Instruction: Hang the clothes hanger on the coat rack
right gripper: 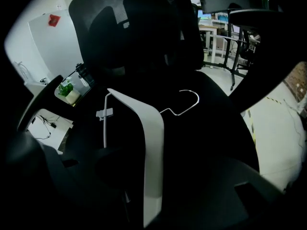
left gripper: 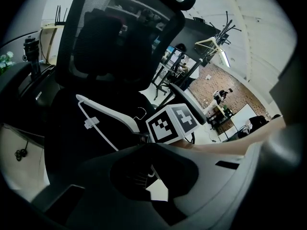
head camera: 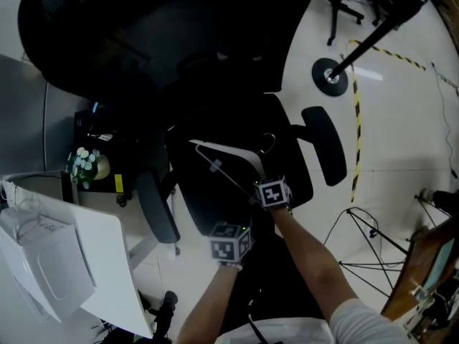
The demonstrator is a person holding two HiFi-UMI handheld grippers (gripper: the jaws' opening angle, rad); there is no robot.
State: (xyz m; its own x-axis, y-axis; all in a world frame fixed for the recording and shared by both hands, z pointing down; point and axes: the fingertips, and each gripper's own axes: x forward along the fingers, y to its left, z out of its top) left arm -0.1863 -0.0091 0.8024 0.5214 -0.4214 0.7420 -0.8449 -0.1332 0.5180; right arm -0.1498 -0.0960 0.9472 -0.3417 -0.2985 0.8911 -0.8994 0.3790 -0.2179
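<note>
Hanger [head camera: 233, 149] white plastic w/ thin metal hook [head camera: 268, 143].

Head view looks steeply down; both gripper views closely share the hanger [head camera: 226, 149].

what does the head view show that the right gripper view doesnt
Only the head view: both tools from above, the left hand-held gripper and right hand-held gripper, the person's forearms, and a pole's round base on the floor.
Only the right gripper view: the white clothes hanger running down between that gripper's open jaws, a red mark on the wall, and desks with screens behind.
Both: the hanger lying on the black office chair, and the potted plant.
</note>
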